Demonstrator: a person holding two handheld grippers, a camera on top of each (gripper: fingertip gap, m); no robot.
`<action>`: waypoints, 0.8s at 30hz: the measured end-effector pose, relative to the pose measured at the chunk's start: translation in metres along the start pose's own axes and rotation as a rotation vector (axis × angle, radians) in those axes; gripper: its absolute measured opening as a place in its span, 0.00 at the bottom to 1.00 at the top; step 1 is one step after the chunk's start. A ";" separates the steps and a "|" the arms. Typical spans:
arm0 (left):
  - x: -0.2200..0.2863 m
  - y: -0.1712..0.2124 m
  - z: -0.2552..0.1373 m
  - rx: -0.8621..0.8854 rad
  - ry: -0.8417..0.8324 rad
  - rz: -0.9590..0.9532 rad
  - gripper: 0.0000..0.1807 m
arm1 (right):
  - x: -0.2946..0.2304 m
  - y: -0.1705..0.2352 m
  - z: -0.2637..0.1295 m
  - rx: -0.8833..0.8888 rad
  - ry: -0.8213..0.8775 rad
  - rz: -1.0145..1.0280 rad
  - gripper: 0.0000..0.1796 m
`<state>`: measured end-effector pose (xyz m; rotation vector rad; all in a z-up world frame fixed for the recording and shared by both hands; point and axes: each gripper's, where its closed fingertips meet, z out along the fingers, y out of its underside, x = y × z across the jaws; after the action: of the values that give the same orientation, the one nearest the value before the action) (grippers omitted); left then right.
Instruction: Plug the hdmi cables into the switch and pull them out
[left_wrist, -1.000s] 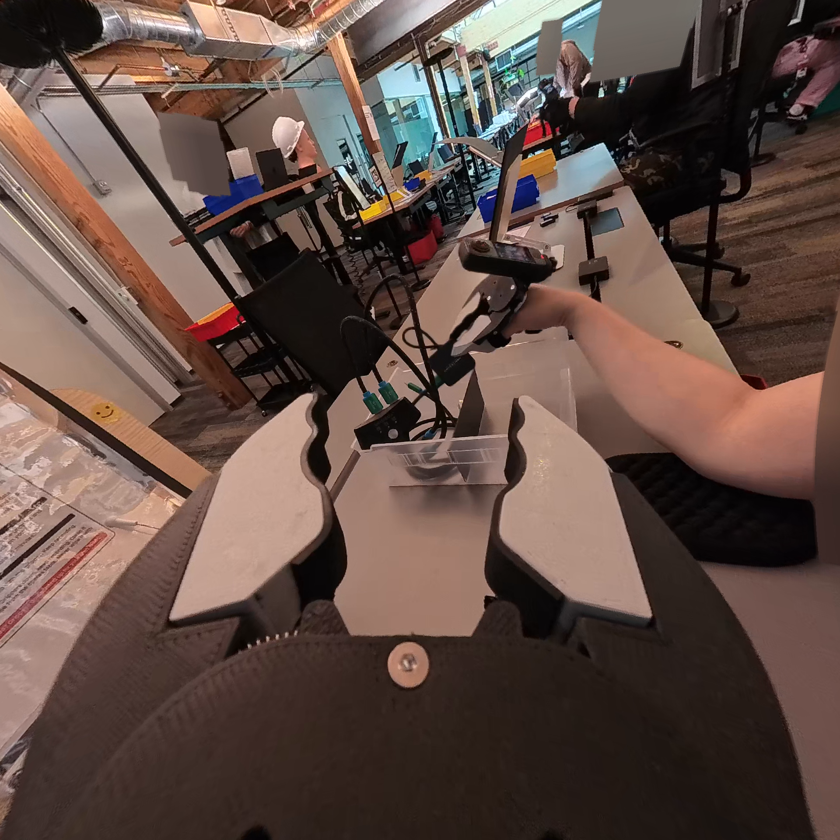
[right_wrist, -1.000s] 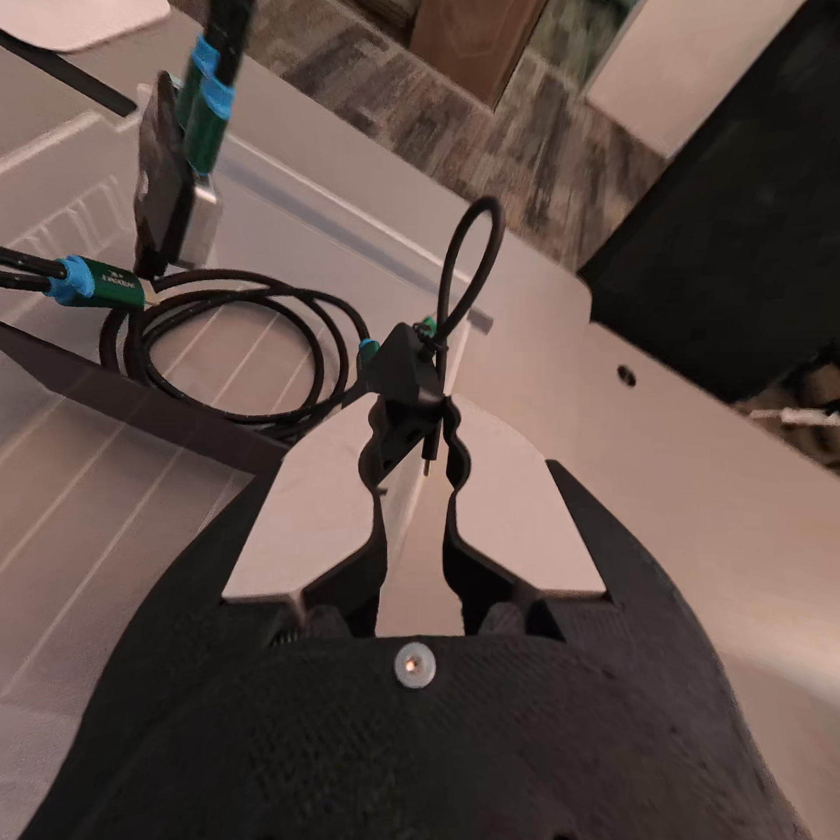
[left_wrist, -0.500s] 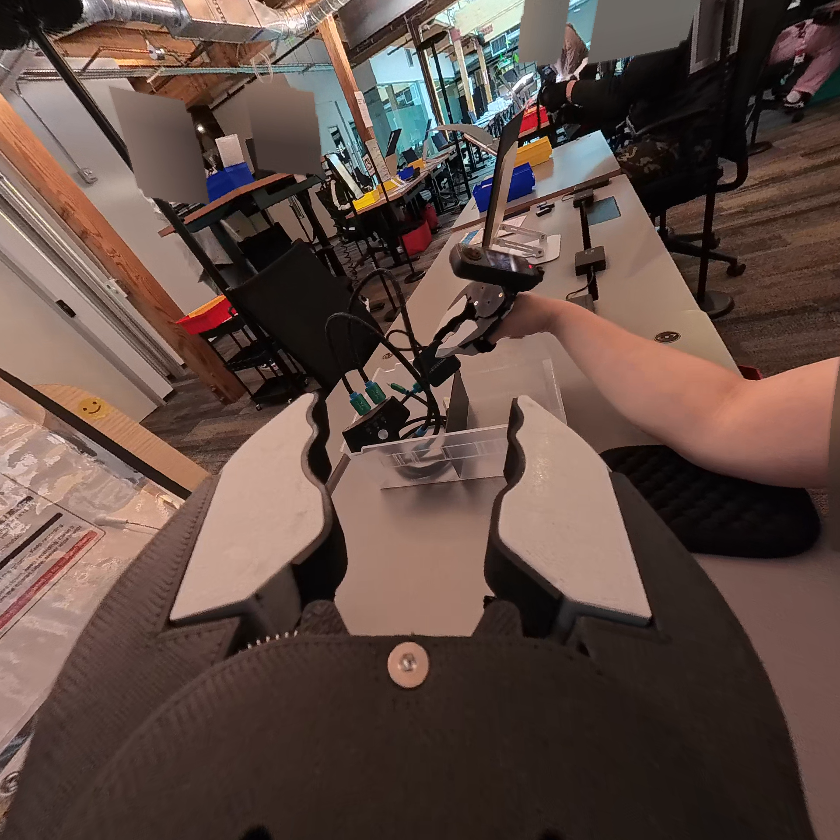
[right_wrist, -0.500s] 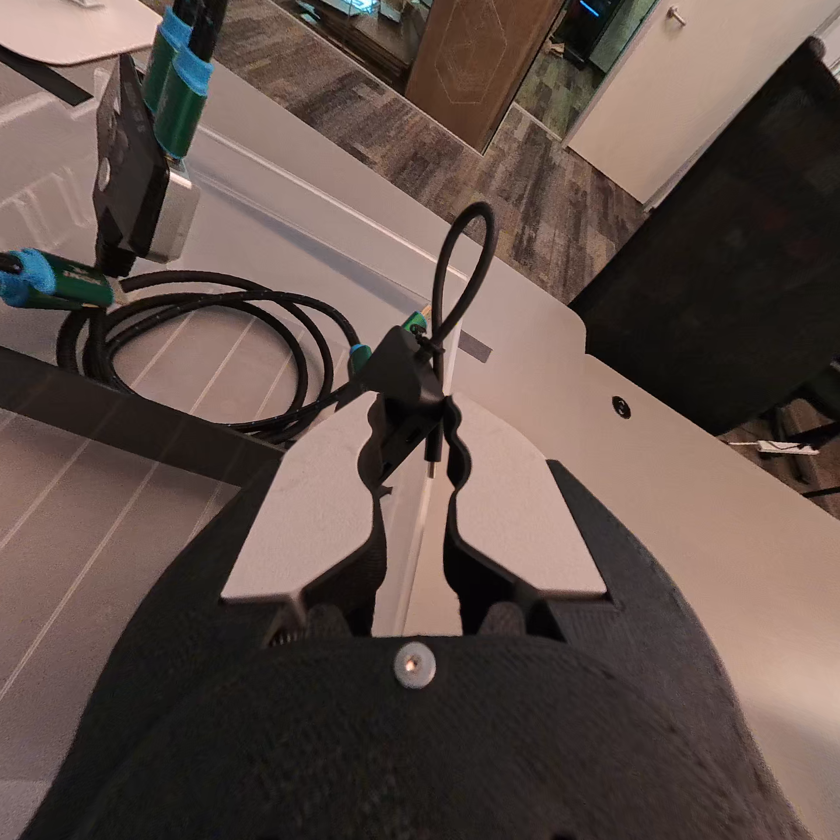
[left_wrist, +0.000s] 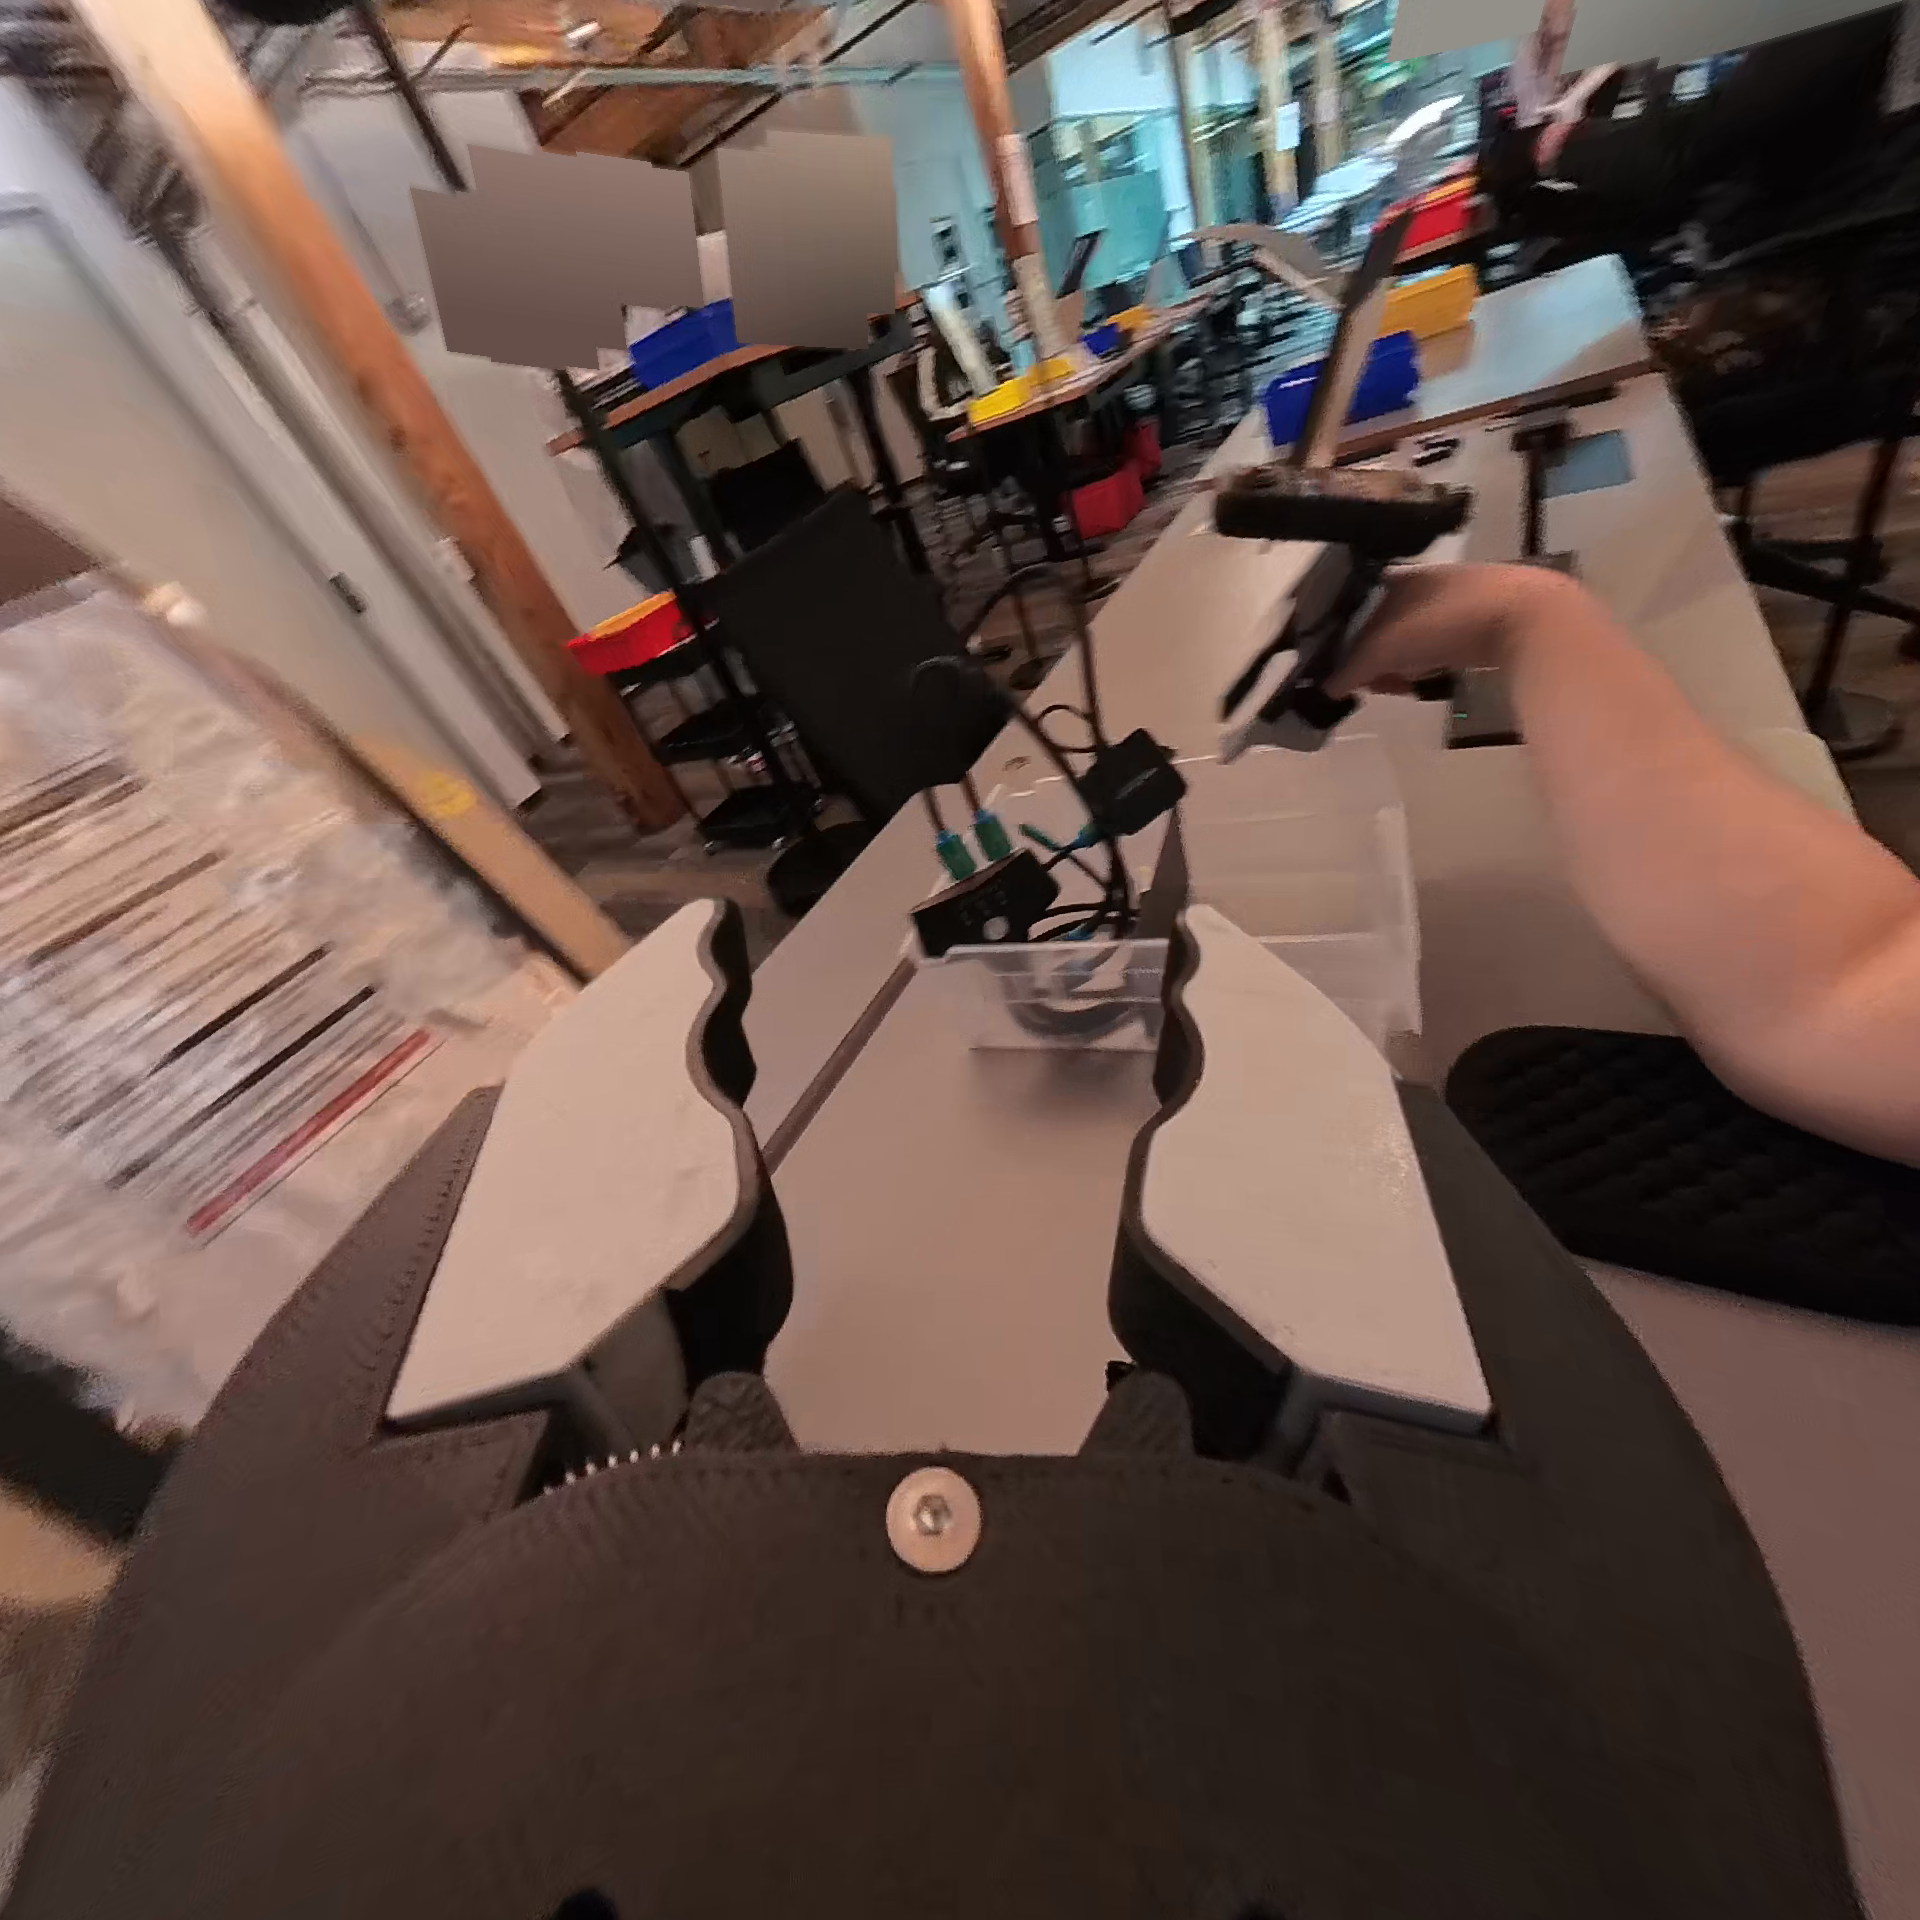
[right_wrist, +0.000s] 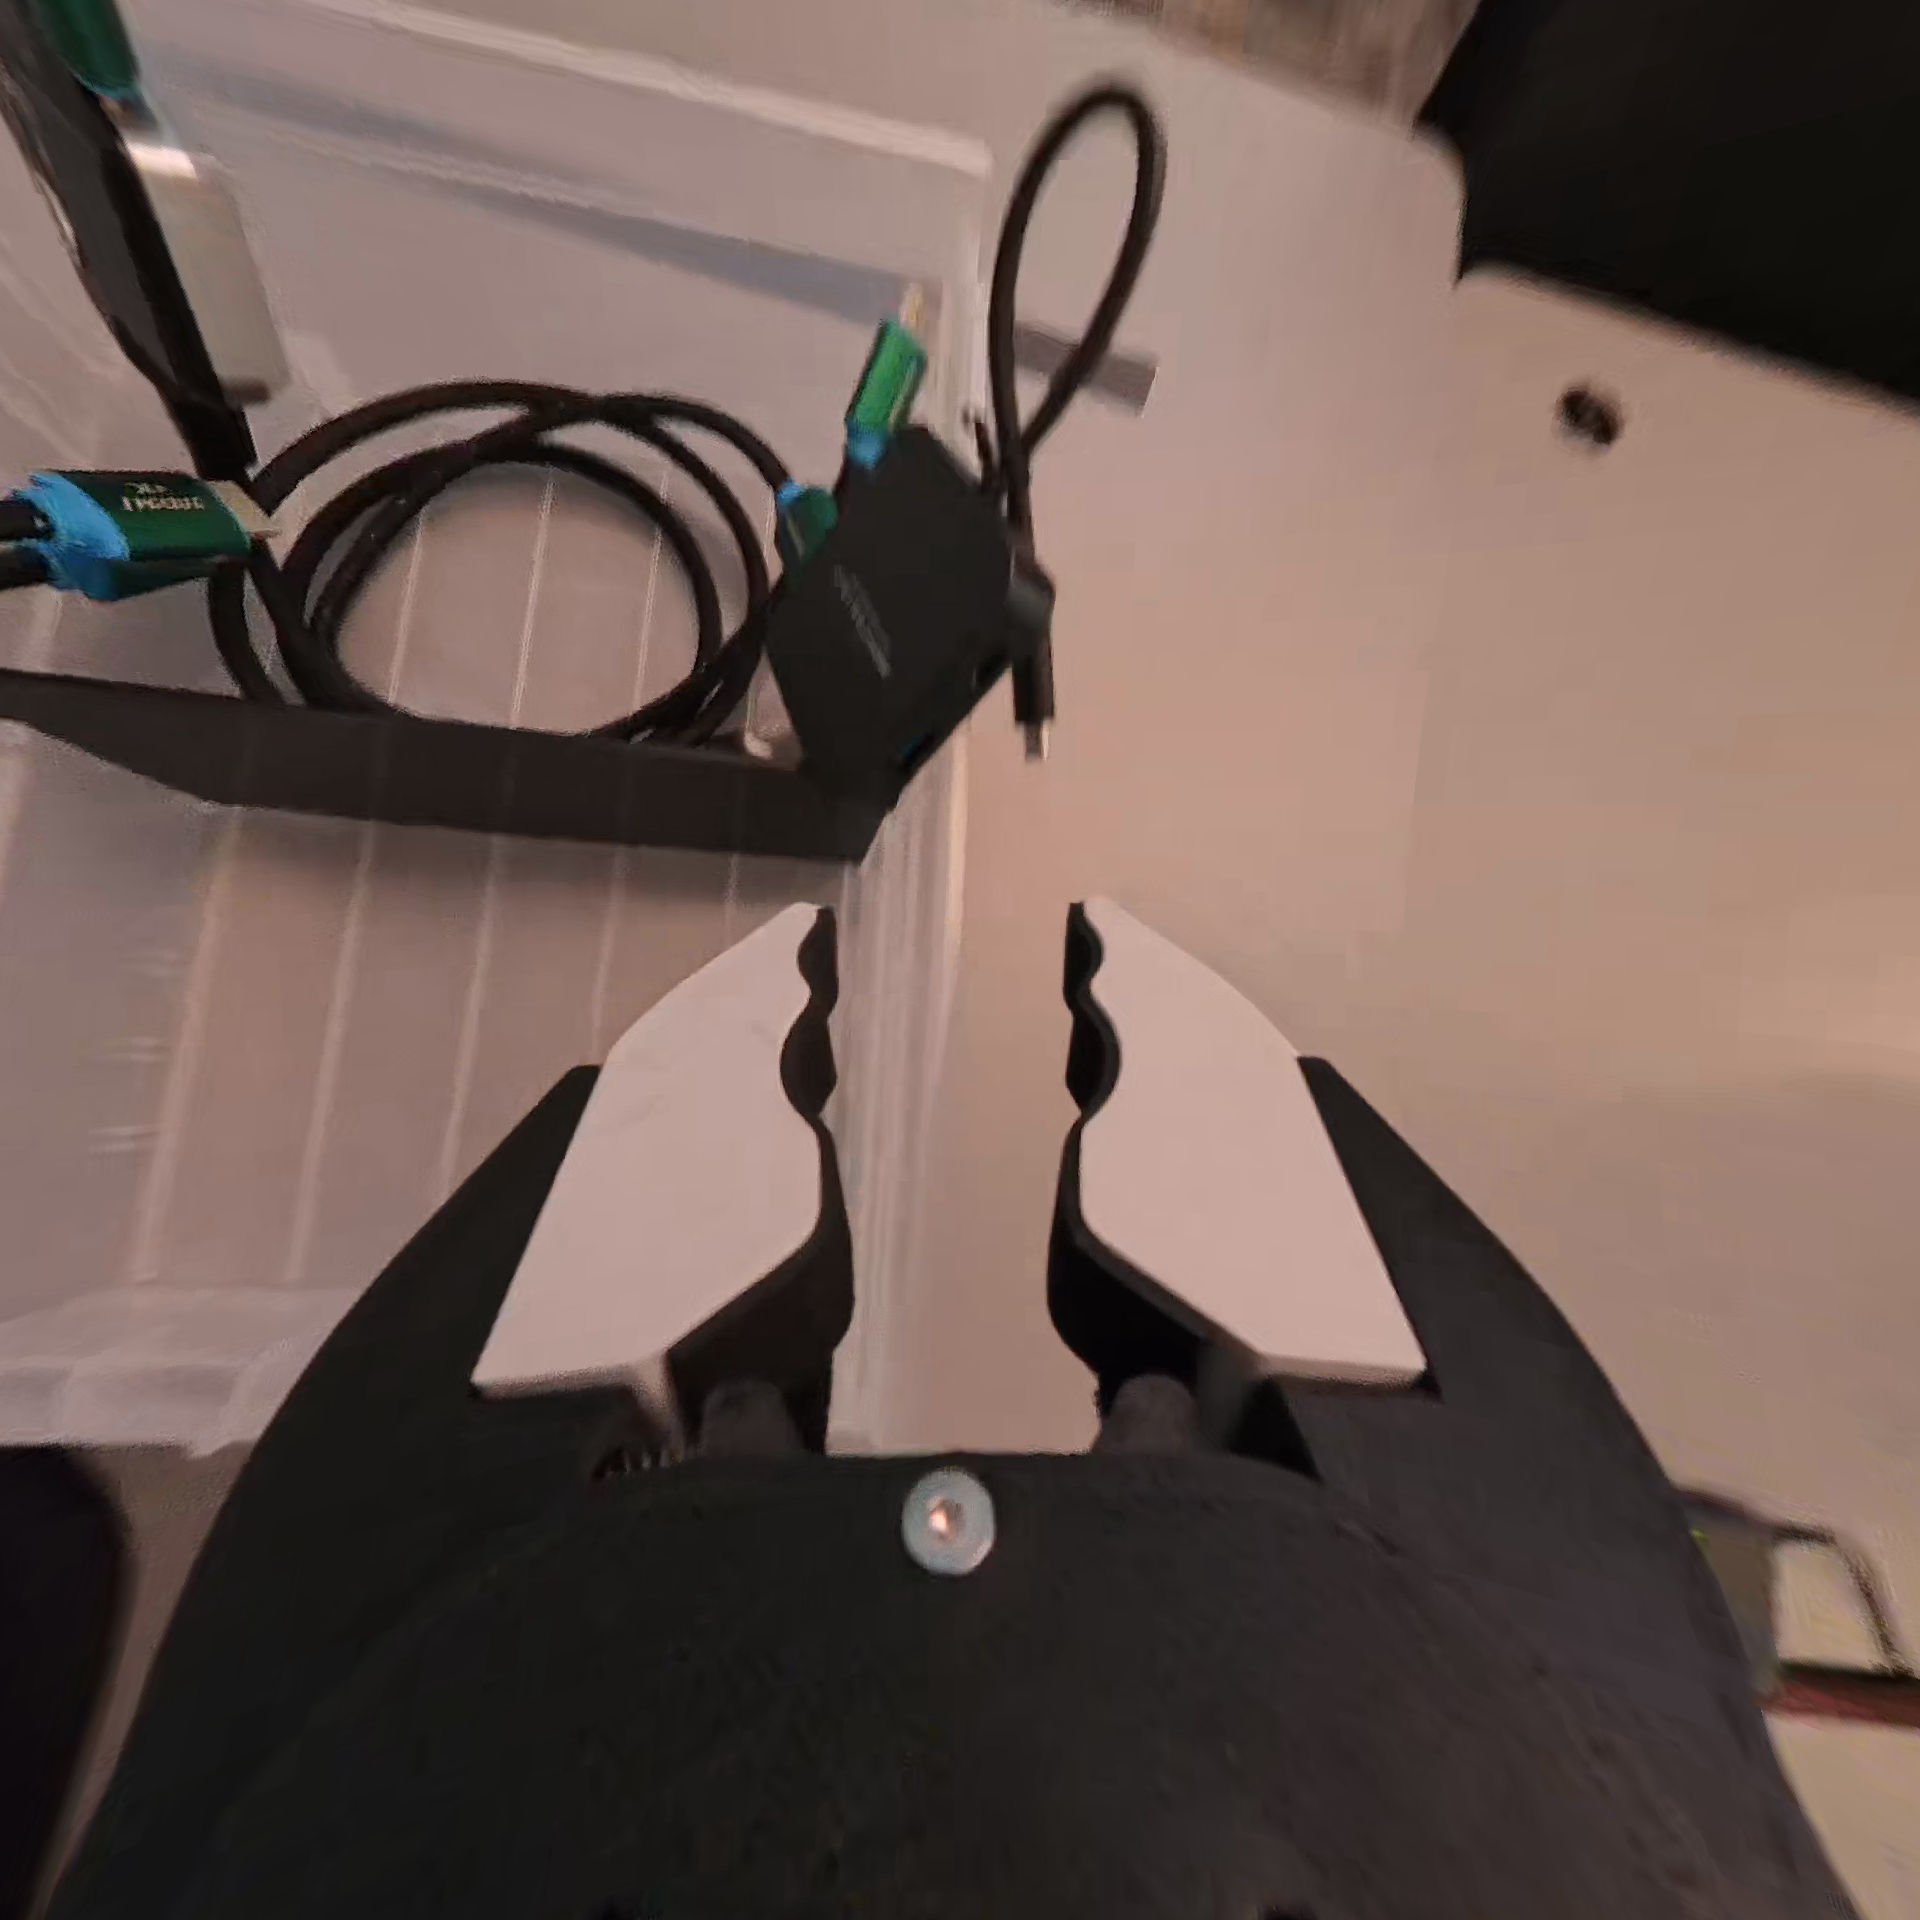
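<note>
1. The small black switch (right_wrist: 899, 613), pinched by the right tool (right_wrist: 948, 914) half a second ago, is now released; the fingers are spread.
2. It is seen at the clear bin's (right_wrist: 940, 831) edge (possibly mid-fall), green-plugged cables (right_wrist: 499, 561) attached.
3. The left tool (left_wrist: 951, 925) is held spread, empty, above the surface (left_wrist: 935, 1195).

1. An open-plan workshop or lab office, seen in the left wrist view: exposed timber posts (left_wrist: 343, 343) and bare ceiling beams.
2. Rows of long grey work tables (left_wrist: 1621, 343) run back through the room.
3. Blue (left_wrist: 681, 338), yellow (left_wrist: 1439, 293) and red parts bins (left_wrist: 629, 642) sit on desks and carts.
4. Black office chairs (left_wrist: 842, 665) stand along the tables on patterned carpet.
</note>
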<state>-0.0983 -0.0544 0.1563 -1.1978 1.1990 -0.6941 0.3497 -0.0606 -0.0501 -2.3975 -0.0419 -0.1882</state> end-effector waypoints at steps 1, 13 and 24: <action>-0.014 0.005 -0.009 -0.032 -0.066 -0.028 0.42 | -0.002 0.009 0.002 -0.050 -0.023 0.034 0.21; -0.145 0.228 -0.313 -0.803 -1.163 -0.809 0.47 | -0.031 0.049 0.001 -0.301 -0.198 0.258 0.03; -0.115 0.341 -0.346 -0.969 -1.030 -1.239 0.39 | -0.060 0.060 -0.011 -0.460 -0.202 0.221 0.03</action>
<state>-0.5166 0.0353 -0.1023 -2.6890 -0.3171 -0.1551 0.2944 -0.1109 -0.0913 -2.8463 0.1924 0.1683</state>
